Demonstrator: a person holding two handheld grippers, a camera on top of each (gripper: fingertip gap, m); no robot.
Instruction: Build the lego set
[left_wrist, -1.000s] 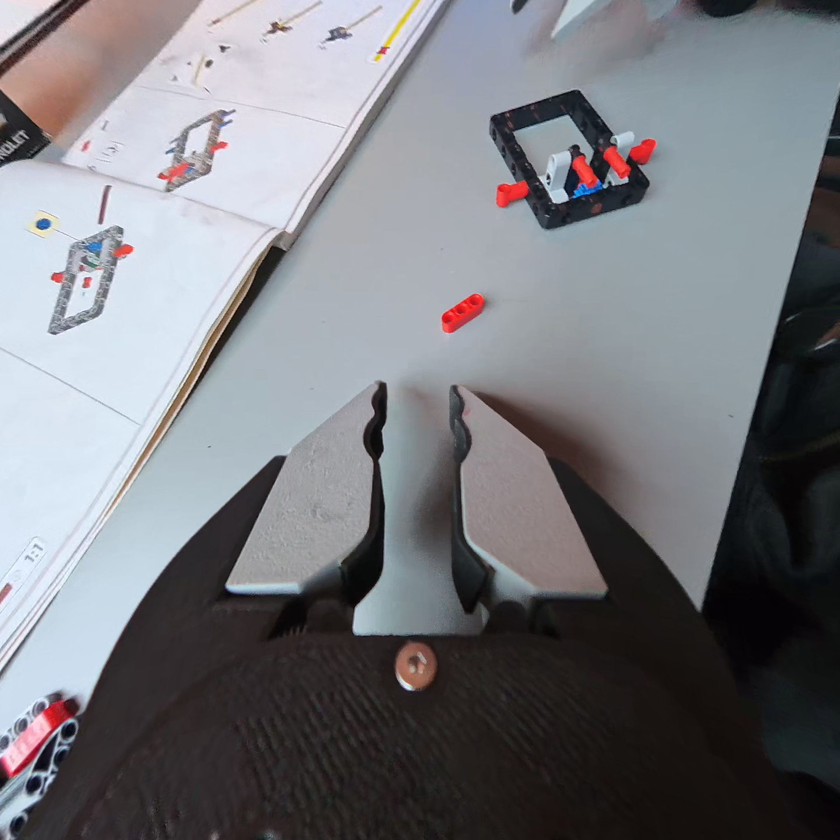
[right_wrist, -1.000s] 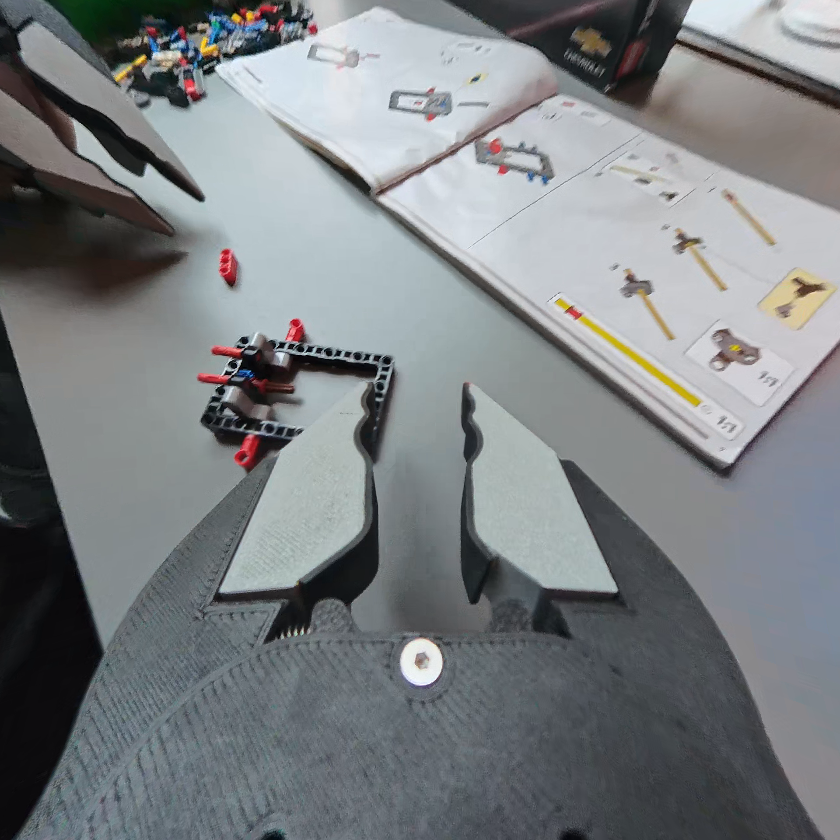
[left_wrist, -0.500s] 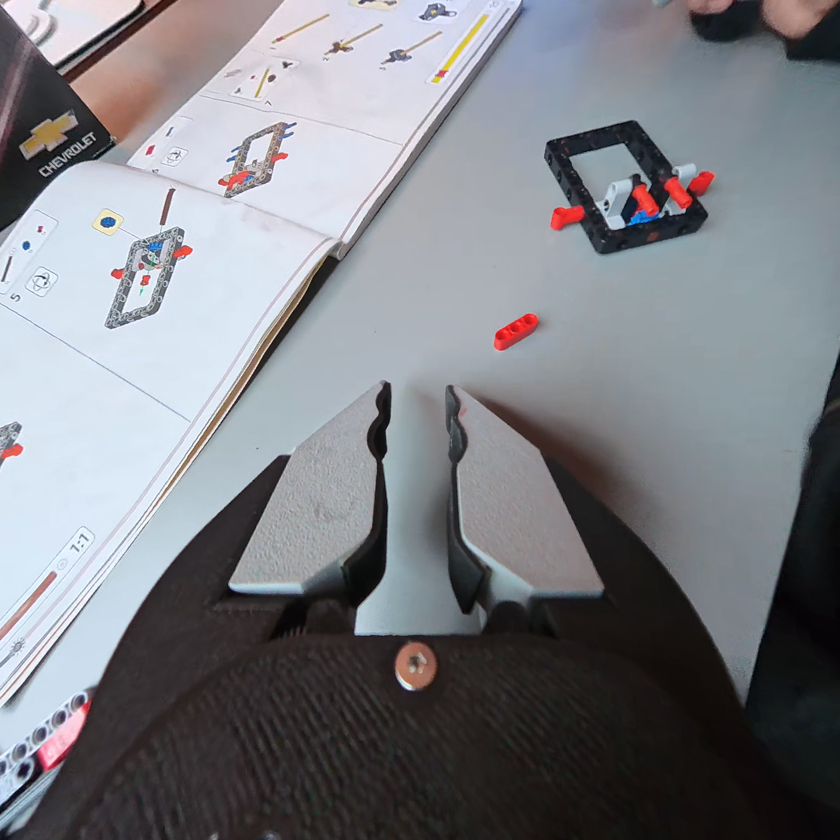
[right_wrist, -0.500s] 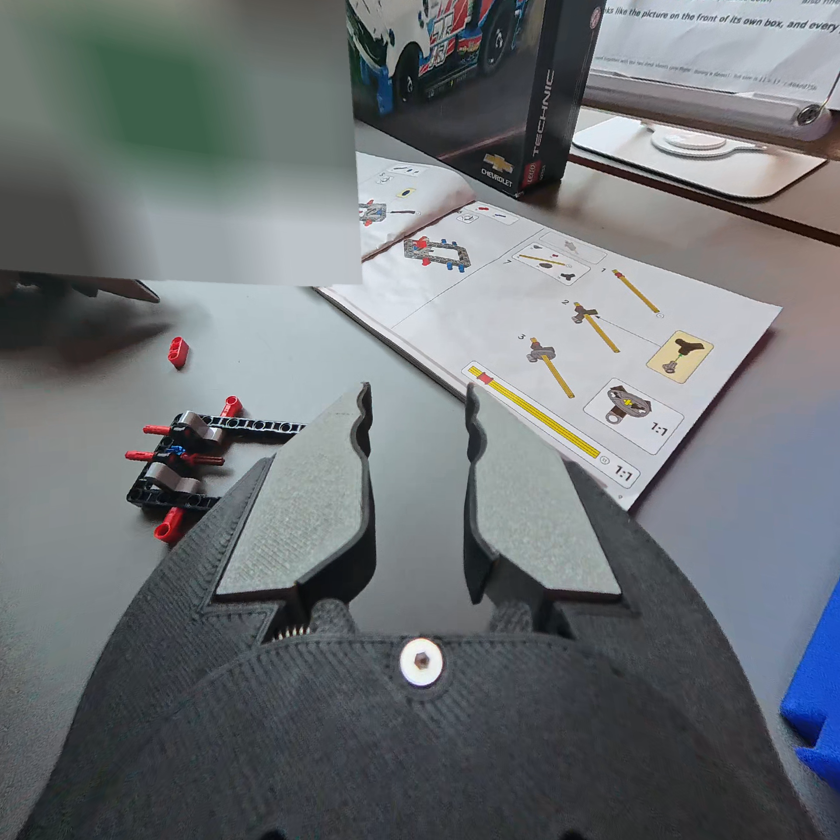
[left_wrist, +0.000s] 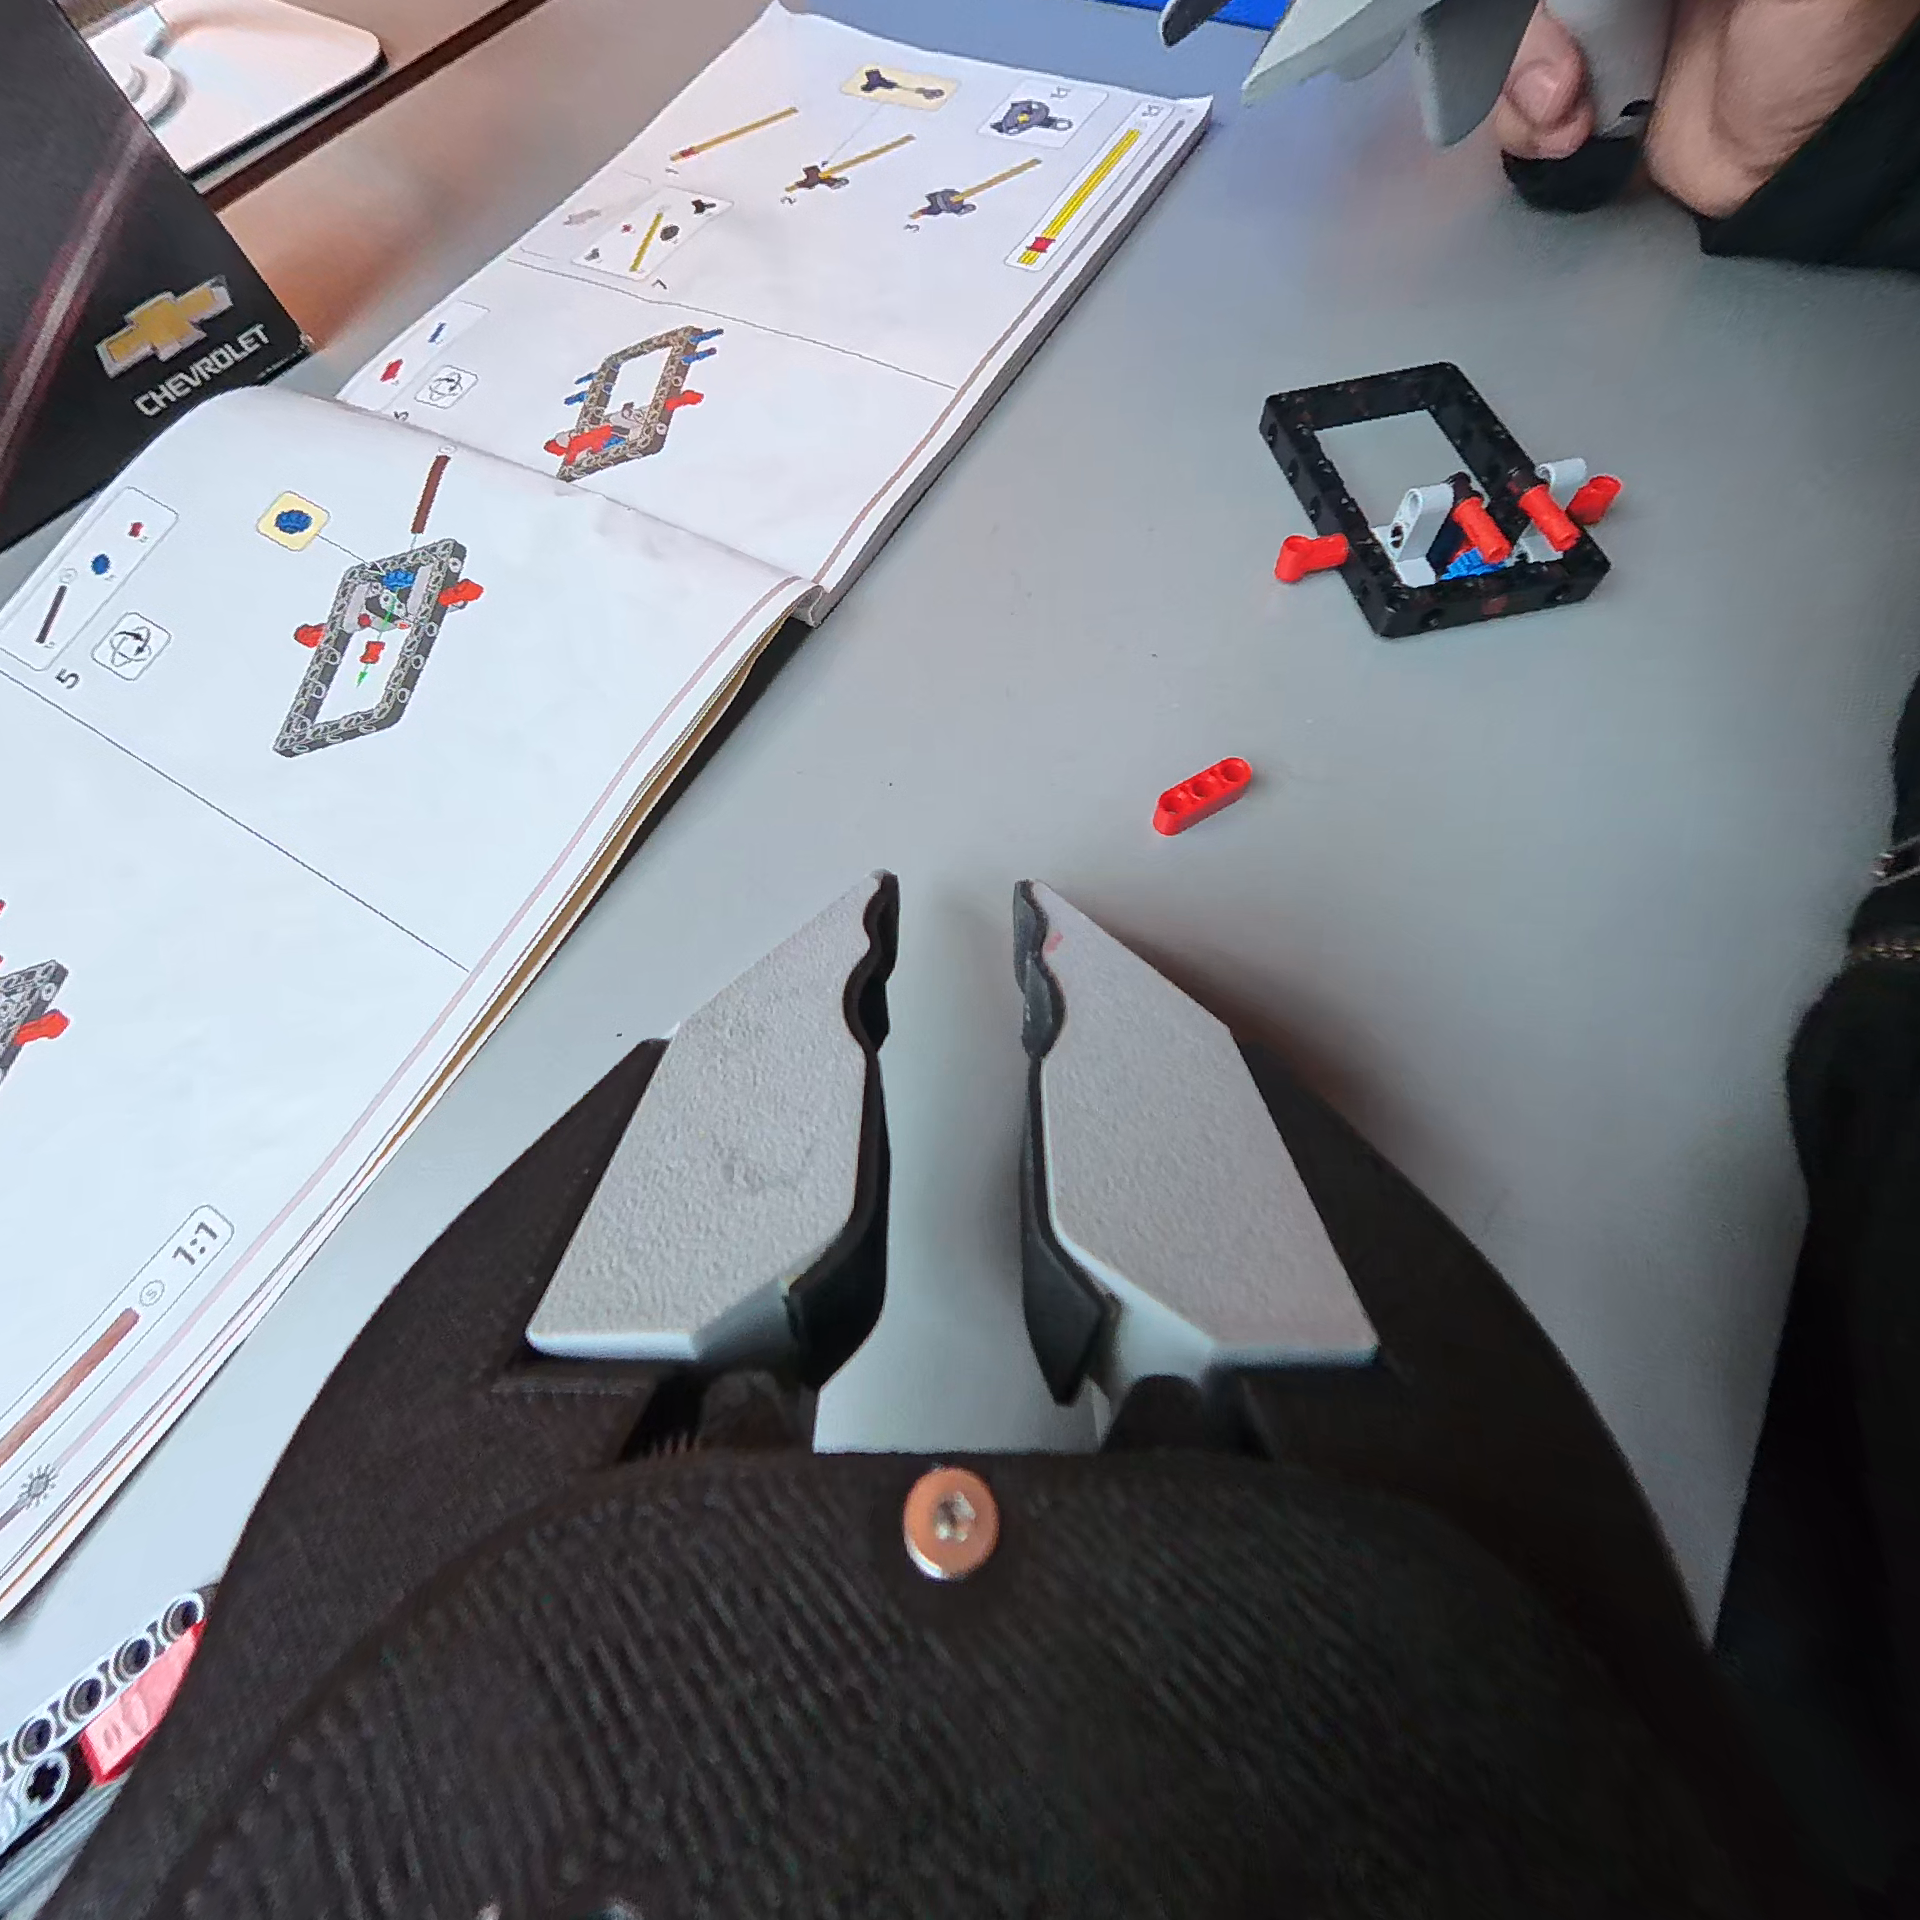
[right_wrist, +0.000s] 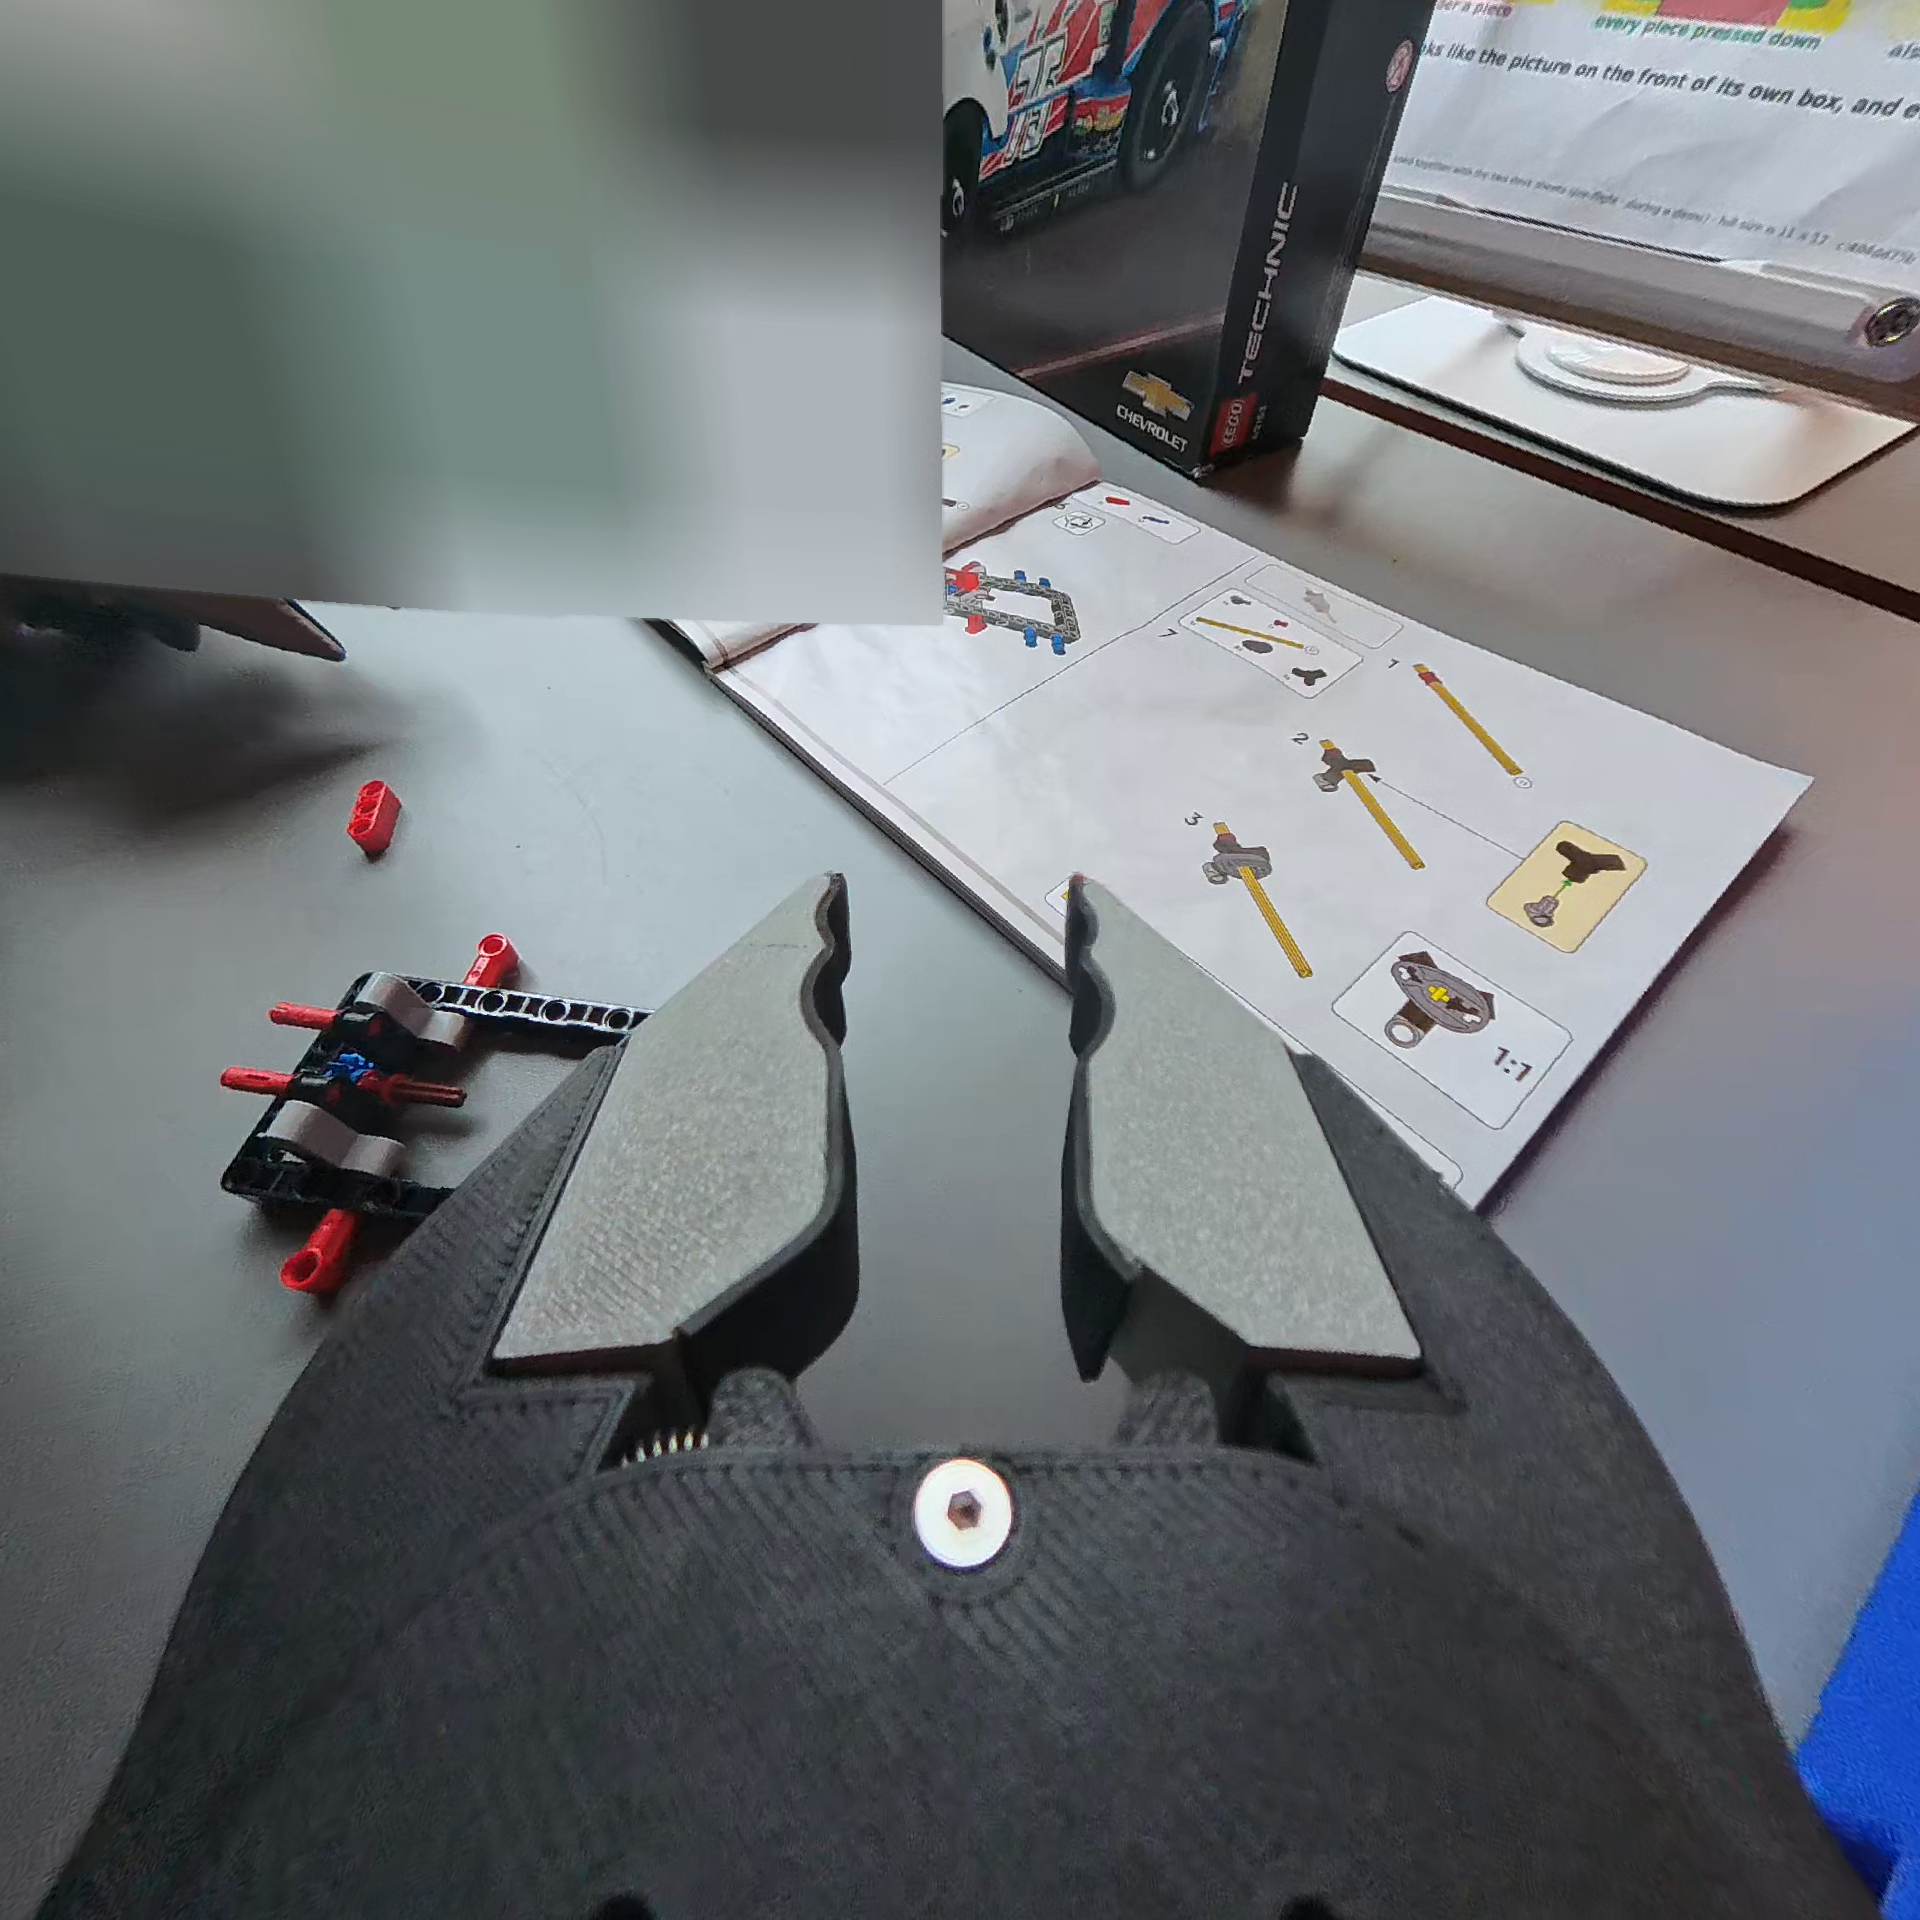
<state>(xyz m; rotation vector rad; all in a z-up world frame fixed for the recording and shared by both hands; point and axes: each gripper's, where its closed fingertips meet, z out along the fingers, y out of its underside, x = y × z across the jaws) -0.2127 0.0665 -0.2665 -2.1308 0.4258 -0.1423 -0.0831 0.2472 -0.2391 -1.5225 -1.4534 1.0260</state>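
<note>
Between my left claw's (left_wrist: 956, 883) parted, empty fingers lies bare table (left_wrist: 1455, 987); my right claw (right_wrist: 956, 883), also released, has lifted away from the black frame (right_wrist: 343, 1101). Red beam (left_wrist: 1202, 795) remains unfetched; instruction booklet (left_wrist: 520, 831) now faces both cameras, likely consultation.

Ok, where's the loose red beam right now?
Left wrist view: red beam lies alone on the table, between the open left gripper and the black frame.
</note>
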